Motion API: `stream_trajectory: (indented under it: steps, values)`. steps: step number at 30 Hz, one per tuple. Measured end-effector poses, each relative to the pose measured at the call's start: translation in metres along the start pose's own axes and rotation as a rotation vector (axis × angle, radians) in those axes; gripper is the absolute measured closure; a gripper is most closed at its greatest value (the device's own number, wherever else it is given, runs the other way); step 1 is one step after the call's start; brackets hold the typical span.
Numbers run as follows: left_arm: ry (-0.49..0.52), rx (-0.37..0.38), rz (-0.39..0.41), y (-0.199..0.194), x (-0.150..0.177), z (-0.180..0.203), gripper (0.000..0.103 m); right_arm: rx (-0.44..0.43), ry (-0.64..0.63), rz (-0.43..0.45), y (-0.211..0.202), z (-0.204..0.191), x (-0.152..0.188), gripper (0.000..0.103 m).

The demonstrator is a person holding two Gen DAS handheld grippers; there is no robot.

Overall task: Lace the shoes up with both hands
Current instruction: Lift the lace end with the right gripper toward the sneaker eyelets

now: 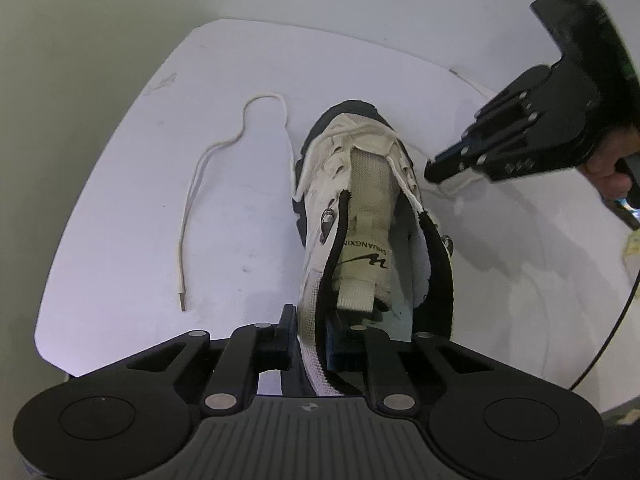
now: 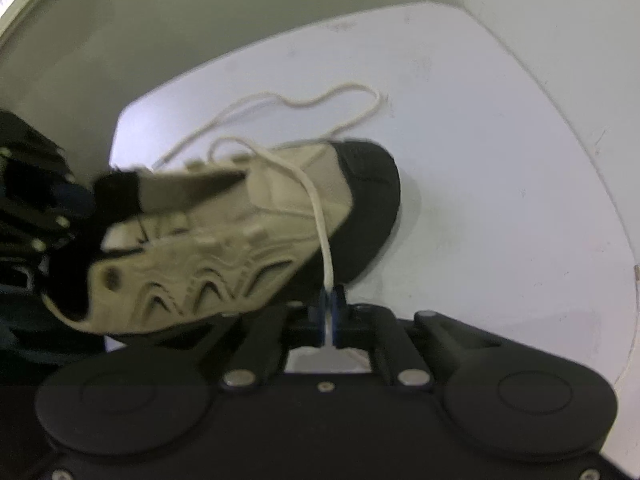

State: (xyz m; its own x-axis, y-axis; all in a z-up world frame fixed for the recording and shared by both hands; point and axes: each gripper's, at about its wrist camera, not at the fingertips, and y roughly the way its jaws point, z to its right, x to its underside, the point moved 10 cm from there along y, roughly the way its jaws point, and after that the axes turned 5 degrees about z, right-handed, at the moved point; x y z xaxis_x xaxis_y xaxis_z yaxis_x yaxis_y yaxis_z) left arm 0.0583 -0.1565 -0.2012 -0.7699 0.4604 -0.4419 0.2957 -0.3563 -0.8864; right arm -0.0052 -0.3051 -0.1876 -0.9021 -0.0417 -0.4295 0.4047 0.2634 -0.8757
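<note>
A cream shoe (image 1: 368, 184) with a black toe cap and black collar lies on a white board, toe pointing away in the left wrist view. My left gripper (image 1: 312, 340) is shut on the shoe's collar wall at the heel end. The white lace (image 1: 192, 200) runs from the left eyelets in a long loop across the board, and its tip lies free. My right gripper (image 1: 434, 172) is beside the shoe's right side. In the right wrist view my right gripper (image 2: 330, 312) is shut on the other lace end (image 2: 316, 200), which rises over the shoe (image 2: 224, 248).
The white board (image 1: 120, 264) rests on a grey table (image 1: 80, 40). A person's hand (image 1: 608, 168) holds the right gripper's handle. A thin black cable (image 1: 612, 336) curves along the right edge. Bare board lies left of the shoe and beyond its toe.
</note>
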Motion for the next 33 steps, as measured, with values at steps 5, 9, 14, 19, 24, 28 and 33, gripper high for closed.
stream_trajectory:
  steps: [5,9,14,19,24,28,33]
  values:
    - [-0.009,0.004,0.012,-0.01,-0.004,-0.027,0.094,-0.199,0.112,0.186,-0.071,-0.023,-0.054,0.102]
    - [-0.016,-0.017,0.011,-0.016,-0.009,-0.046,0.09,-0.285,0.267,0.422,-0.148,0.005,-0.103,0.102]
    - [-0.031,-0.027,0.033,-0.03,-0.019,-0.048,0.065,-0.021,0.389,0.414,-0.156,0.079,-0.078,0.102]
    - [-0.106,-0.005,0.074,-0.052,-0.031,-0.039,0.048,0.361,0.486,0.291,-0.142,0.161,-0.021,0.087]
    - [-0.122,0.007,0.109,-0.072,-0.033,-0.018,0.035,0.346,0.485,0.206,-0.107,0.145,0.033,0.076]
    - [-0.115,-0.025,0.1,-0.073,-0.028,-0.009,0.03,0.255,0.402,0.141,-0.072,0.107,0.048,0.075]
    - [-0.101,-0.039,0.072,-0.071,-0.023,0.003,0.03,0.161,0.09,0.08,-0.022,0.039,0.045,0.068]
